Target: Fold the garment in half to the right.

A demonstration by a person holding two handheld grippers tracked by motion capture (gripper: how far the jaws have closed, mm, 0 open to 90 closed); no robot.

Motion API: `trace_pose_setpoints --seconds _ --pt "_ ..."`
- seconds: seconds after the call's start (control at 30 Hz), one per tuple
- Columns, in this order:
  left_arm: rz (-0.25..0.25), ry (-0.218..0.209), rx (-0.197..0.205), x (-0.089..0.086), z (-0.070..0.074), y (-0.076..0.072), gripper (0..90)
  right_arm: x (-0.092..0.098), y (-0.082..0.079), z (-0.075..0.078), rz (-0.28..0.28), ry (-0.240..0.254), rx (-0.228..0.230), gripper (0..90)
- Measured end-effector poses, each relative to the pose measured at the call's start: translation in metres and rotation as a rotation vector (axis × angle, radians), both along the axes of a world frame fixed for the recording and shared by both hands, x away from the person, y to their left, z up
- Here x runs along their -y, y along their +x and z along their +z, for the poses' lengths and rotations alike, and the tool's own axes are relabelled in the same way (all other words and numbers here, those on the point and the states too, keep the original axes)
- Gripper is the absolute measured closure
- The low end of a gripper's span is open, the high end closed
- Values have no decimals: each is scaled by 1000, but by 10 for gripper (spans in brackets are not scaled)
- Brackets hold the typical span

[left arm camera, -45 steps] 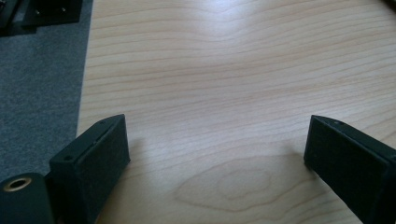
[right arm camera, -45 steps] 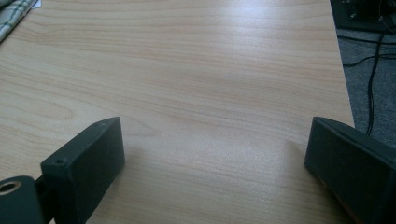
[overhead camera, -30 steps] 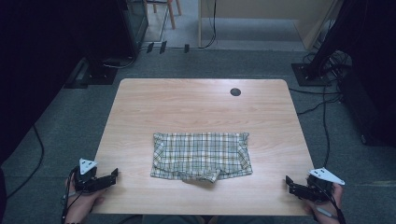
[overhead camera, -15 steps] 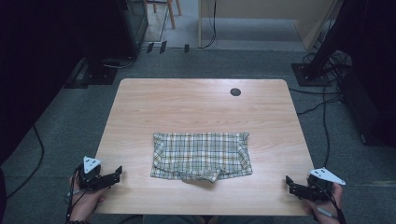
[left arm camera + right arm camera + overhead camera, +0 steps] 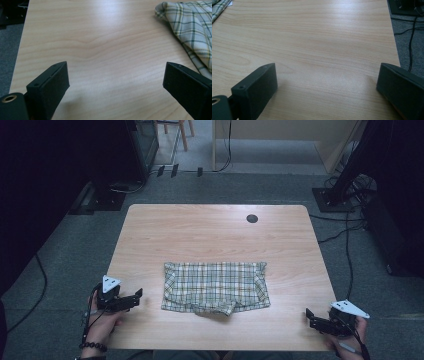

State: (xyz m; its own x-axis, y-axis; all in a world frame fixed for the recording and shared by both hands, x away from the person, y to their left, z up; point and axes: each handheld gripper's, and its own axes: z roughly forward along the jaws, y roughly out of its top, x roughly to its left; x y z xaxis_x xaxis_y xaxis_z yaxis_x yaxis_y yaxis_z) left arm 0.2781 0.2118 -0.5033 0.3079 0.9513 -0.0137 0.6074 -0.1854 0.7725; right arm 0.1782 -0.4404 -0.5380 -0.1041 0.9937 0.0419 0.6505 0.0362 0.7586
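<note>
Nearest me, on either side of the plaid cloth point(image 5: 215, 287), I hold both tools with jaws spread wide and empty: the left gripper point(image 5: 131, 300) just left of the cloth, the right gripper point(image 5: 314, 319) well off to its right. The cloth lies folded on the table point(image 5: 200, 235), nearer the front edge. My worry is its rumpled front hem: a pinch there may catch one layer and drag the fold open. Only the high view shows the round hole point(image 5: 252, 218) far beyond the cloth; the left gripper view gives just the cloth's corner.
</note>
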Motion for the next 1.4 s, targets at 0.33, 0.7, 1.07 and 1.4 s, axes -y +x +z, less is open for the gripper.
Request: trace_pose_setpoints --seconds 0.33,0.7,1.07,1.4 --pt "-58 -18 8 23 12 25 70 -1 0 0 4 -7 -3 25" --pt "-128 -2 0 62 16 57 69 -1 0 0 7 -9 -3 25" --pt "-209 23 -47 96 9 94 69 -1 0 0 8 -9 -3 25" --pt "-225 0 -92 105 -14 115 70 -1 0 0 8 -11 -4 25"
